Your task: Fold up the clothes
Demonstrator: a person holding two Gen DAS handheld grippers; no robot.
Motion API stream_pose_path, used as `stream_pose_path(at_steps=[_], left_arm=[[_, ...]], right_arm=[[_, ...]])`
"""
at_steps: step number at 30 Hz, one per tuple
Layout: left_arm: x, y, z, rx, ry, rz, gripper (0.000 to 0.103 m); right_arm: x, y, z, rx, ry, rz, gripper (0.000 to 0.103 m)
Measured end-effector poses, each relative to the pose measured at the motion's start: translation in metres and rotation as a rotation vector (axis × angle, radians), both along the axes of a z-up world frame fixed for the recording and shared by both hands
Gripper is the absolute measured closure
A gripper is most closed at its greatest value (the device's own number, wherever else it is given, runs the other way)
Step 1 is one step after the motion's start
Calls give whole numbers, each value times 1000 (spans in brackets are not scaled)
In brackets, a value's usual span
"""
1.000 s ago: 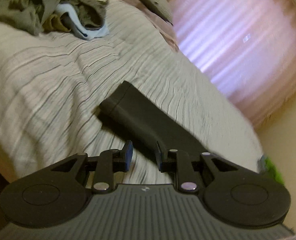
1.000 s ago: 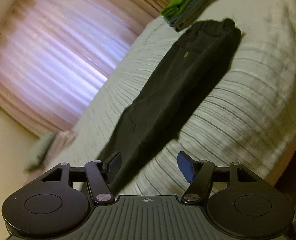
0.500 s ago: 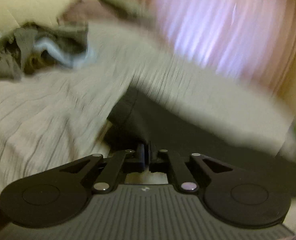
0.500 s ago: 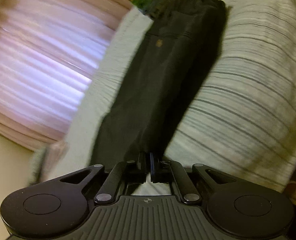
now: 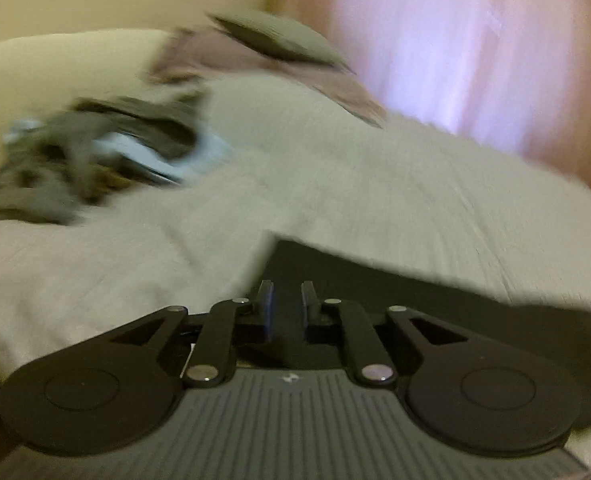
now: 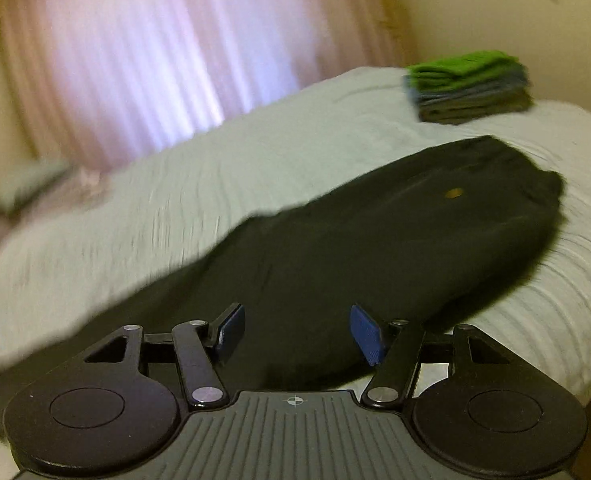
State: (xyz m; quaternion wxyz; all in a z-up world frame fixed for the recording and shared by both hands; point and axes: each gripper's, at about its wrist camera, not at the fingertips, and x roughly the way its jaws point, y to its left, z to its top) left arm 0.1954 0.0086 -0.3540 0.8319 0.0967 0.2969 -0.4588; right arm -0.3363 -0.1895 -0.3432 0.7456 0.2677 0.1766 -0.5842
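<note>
Left gripper (image 5: pixel 286 304) showing narrow gap over near end of black trousers (image 6: pixel 375 248), grip on cloth unclear; right gripper (image 6: pixel 295 332) gaping wide above same garment, gripping nothing; trousers lying lengthwise on striped bedcover (image 6: pixel 223 168); folded stack (image 6: pixel 469 86) sitting far right; advice: pinch both hem corners evenly, carry toward waistband.

Black trousers (image 6: pixel 375 248) lying flat and lengthwise on striped bedding, small tan patch near waistband

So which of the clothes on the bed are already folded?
The green-topped stack at the far corner, squared into neat layers. The black trousers lie stretched out flat, and the grey pile is a crumpled heap.
</note>
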Motion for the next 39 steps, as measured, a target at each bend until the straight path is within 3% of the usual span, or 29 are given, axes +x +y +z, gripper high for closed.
stream_pose_path(at_steps=[3,7,8,9,10,14,21,24,31,39], left_arm=[[-4,-15,-28,149,1,-2,90],[-12,-16,-13,183,-12,29,90],[-15,-18,-6,193,-22,36,90],[-20,-20,1,199,-29,42,90],[-27,-21,7,202,-35,47,90],[-60,-24,28,221,-27,45,85],[-123,-21,41,254,-61,-71,78],[-144,-6,53,251,-105,-127,76],[-176,42,82,233,-203,-202,61],[-207,73,85,201,-184,-263,61]], right_arm=[[18,0,-24,12,153,55,41],[7,3,-23,72,130,85,39],[5,-1,-18,94,114,92,34],[2,-5,-13,116,98,99,16],[0,-9,-9,138,82,106,7],[-1,-17,13,147,126,151,7],[-23,-4,41,221,169,128,0],[-24,15,50,219,171,142,0],[-26,69,79,174,238,152,0],[-36,126,103,137,267,160,0]])
